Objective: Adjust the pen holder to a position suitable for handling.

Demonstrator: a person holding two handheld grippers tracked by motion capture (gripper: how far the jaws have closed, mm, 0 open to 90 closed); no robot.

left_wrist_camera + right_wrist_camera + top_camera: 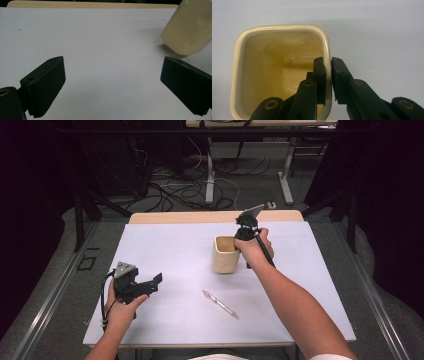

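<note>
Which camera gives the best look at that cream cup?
The right gripper view: the cream cup shows its square rim and inside, with one wall pinched. The high view shows it small; the left gripper view catches its outer side.

Cup [224, 255]: cream-coloured, glossy, squarish with rounded corners, taller than wide. In the high view it sits on the white table top, toward the far middle, well apart from the near edge, and leans slightly. Its mouth faces up; the inside [279, 67] is a warmer yellowish tone, with nothing lying in it. The rim is smooth and rounded. One wall [327, 57] is pinched between two black jaws, one inside the cup and one outside, both touching it. In the left gripper view the cup [188, 27] shows tilted, its pale outer wall bearing faint shallow dimples, its lower edge just above a soft shadow on the table.
</note>
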